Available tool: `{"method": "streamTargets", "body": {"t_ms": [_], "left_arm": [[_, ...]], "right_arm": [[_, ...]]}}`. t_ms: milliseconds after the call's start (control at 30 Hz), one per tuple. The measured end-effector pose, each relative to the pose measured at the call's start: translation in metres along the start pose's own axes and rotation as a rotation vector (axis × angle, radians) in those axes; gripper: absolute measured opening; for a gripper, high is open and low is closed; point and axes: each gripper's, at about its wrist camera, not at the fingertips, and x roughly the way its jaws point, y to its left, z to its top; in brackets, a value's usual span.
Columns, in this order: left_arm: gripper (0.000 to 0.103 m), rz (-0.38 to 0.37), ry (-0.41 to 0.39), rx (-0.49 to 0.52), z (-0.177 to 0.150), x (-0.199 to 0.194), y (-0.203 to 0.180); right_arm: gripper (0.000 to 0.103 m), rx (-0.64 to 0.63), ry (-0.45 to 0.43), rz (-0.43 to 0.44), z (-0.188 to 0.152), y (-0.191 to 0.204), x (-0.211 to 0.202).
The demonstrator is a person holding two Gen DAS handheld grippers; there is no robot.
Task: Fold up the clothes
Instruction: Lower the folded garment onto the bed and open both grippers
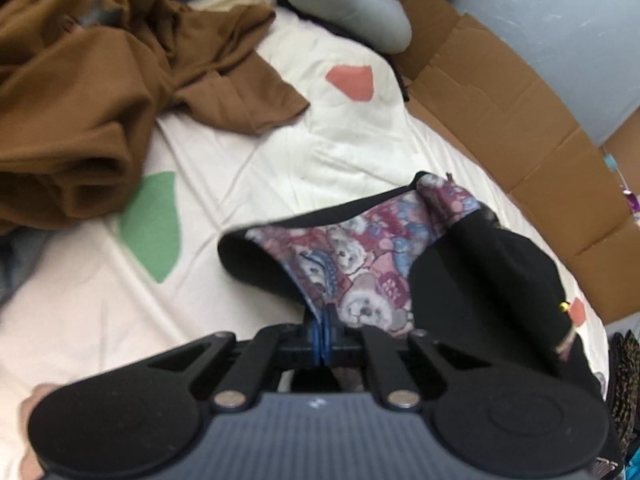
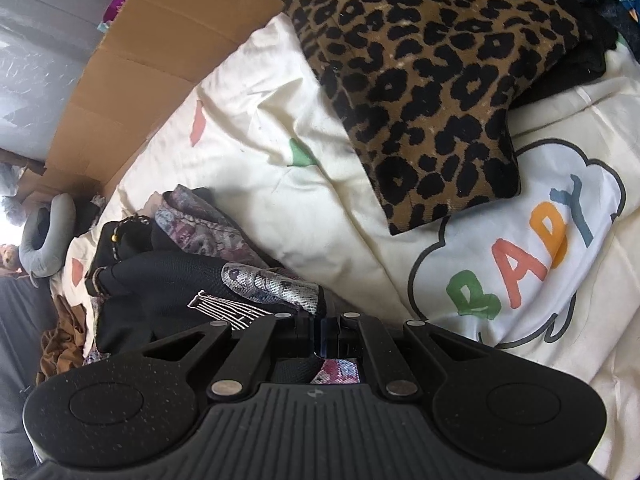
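Two hand-held grippers are clamped on one garment (image 1: 360, 256) (black, with teddy-bear lining): the left hand-held gripper (image 1: 323, 326) and the right hand-held gripper (image 2: 320, 330); it stretches crosswise over the bed (image 1: 100, 300).

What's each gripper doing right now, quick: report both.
Left gripper: shut on the bear-print garment, pinching its edge.
Right gripper: shut on the same garment, another edge.
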Motion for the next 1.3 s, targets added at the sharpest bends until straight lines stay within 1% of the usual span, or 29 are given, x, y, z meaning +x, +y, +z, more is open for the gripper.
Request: {"method": "streamTargets", "body": {"t_ms": [133, 300, 433, 767, 967, 1300], "left_arm": [[0.002, -0.014, -0.013, 0.001, 0.0, -0.037, 0.007], [0.002, -0.024, -0.035, -0.002, -0.009, -0.085, 0.011], [0.002, -0.028, -0.05, -0.034, -0.015, -0.119, 0.017], [0.002, -0.059, -0.09, -0.06, -0.026, -0.194, 0.013], [0.002, -0.058, -0.096, -0.084, -0.044, -0.235, 0.02], [0.002, -0.022, -0.046, -0.174, -0.104, -0.285, 0.048]], "right_arm": [[0.0, -0.03, 0.002, 0.016, 0.0, 0.008, -0.01], [0.0, -0.068, 0.0, 0.041, -0.003, 0.02, -0.027], [0.0, -0.099, -0.007, 0.064, -0.004, 0.032, -0.043], [0.0, -0.187, -0.017, 0.091, 0.004, 0.065, -0.083], [0.0, -0.232, -0.015, 0.107, 0.003, 0.079, -0.108], [0.0, -0.232, 0.014, 0.099, -0.014, 0.069, -0.137]]}}
